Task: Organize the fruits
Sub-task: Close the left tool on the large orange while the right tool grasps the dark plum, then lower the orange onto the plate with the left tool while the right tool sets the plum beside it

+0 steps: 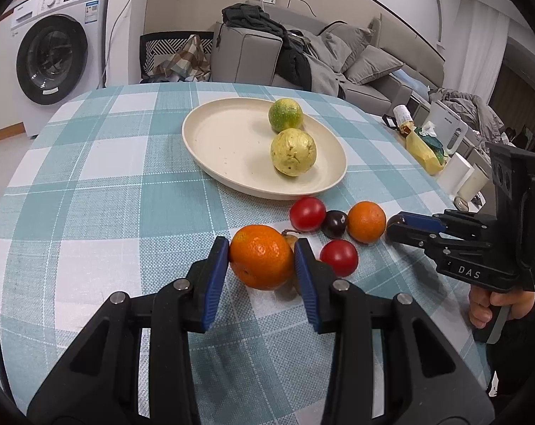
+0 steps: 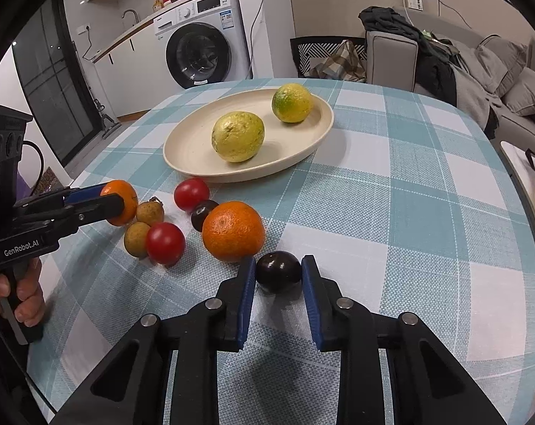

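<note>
- Nearest the left wrist camera, the left gripper [image 1: 261, 260] has its jaws clamped on an orange [image 1: 260, 256], both blue pads pressed against the peel; the fruit is round, bright and dimpled.
- Behind that orange, two brown longans [image 2: 143, 225] lie just beside the jaws, one touching a red tomato [image 2: 165, 243]; in the left view they are mostly hidden by the orange.
- Ahead of the left jaws sits a cream plate [image 1: 232, 148] on the checked bench [image 1: 90, 184], holding a yellow guava [image 1: 293, 152] with blotched skin and a green-yellow citrus [image 1: 285, 114] beyond it, the two near each other.
- Right of the left jaws, a second tomato [image 1: 307, 214], a dark plum [image 1: 335, 224] and a second orange [image 1: 366, 222] form a tight row; the plum touches the tomato.
- Seen from the right wrist, the right gripper [image 2: 278, 276] has its jaws apart around another dark plum [image 2: 278, 272], glossy and nearly black; the left pad is at its skin, the right pad shows a slight gap.
- That second orange rests just left of and ahead of the right jaws, crowding the left finger.
- Beyond the bench stand a washing machine [image 1: 55, 49] and a grey sofa [image 1: 338, 56] piled with clothes.
</note>
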Motion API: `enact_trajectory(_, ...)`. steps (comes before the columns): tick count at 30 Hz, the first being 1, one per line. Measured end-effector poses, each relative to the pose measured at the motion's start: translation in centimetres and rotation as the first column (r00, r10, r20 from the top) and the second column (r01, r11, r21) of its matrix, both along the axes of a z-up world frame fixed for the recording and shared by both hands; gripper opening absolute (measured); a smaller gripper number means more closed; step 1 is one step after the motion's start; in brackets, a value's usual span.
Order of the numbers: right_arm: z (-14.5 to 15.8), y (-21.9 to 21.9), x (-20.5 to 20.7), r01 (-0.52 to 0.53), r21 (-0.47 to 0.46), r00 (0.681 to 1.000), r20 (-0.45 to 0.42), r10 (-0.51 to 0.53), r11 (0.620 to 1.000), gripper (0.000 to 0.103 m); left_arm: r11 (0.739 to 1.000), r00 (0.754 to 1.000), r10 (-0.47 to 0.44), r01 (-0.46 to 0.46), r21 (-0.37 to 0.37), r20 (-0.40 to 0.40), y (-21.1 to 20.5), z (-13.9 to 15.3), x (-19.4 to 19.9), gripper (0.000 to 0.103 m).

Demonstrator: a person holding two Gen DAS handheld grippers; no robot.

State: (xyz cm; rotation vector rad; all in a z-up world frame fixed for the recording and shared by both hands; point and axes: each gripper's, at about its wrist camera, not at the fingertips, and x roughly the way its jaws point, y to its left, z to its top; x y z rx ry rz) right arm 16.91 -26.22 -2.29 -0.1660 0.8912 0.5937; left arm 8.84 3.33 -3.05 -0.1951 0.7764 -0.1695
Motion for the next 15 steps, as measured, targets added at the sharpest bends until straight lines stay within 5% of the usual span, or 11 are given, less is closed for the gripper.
enact_trajectory(15,2.2,-0.6,-0.5,0.020,0.053,0.997,0.073,-0.023,0.998,0.027,1.000,0.998,0.016,-0.016,-0.007,0.054,0.7,1.8,-0.9,0.035)
